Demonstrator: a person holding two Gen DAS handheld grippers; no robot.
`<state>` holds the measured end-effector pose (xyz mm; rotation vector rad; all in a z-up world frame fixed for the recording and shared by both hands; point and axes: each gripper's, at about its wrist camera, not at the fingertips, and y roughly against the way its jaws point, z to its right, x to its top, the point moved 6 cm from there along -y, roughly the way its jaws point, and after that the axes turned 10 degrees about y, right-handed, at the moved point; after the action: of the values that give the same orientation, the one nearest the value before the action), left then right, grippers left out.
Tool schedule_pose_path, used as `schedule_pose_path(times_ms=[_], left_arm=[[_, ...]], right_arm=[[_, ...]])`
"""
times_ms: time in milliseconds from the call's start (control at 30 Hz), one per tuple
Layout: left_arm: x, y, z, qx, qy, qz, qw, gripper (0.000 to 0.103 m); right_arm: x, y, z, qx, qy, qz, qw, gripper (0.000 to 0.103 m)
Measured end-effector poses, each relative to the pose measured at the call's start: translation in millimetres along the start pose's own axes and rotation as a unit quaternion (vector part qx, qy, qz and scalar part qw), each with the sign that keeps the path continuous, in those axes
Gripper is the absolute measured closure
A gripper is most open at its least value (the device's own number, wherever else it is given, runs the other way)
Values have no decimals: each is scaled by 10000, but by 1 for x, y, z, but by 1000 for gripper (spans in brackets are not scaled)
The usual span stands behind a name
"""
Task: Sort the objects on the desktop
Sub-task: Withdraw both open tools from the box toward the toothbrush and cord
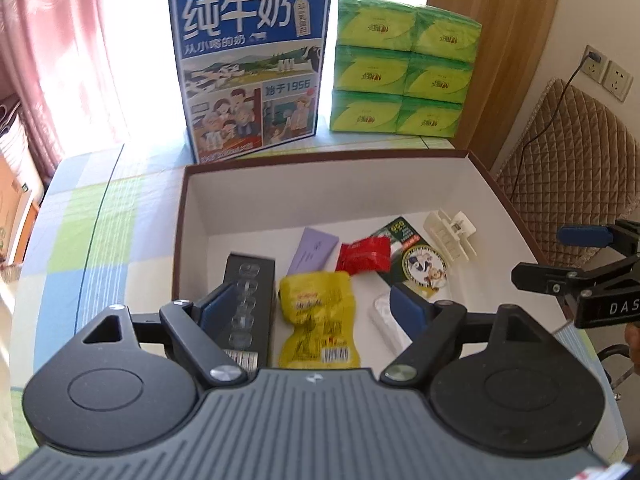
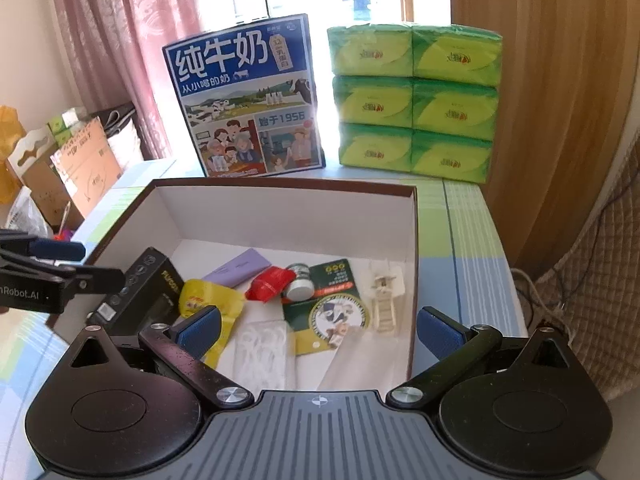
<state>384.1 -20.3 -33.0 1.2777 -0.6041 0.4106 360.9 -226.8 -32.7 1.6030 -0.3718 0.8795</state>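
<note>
While both grippers' fingers [image 1: 216,306] [image 2: 438,330] gape empty, the box [image 2: 288,216] rim stays unobstructed.

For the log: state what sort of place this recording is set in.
Probably a room in a home: pink curtains at a sunlit window, a table with a checked cloth bearing a milk carton box and packs of tissues, a quilted chair back beside it.
</note>
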Motion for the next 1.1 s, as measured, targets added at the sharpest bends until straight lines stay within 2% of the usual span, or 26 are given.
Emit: schedule_pose_path(times_ms=[500,1100], left_arm=[[-34,55,-8,78,160,146,9997,22],[-75,88,-8,96,125,69,9999,22]], right_arm=[[-14,41,-34,41,5,169,9998,2],[-45,73,-69,134,92,44,9999,2]])
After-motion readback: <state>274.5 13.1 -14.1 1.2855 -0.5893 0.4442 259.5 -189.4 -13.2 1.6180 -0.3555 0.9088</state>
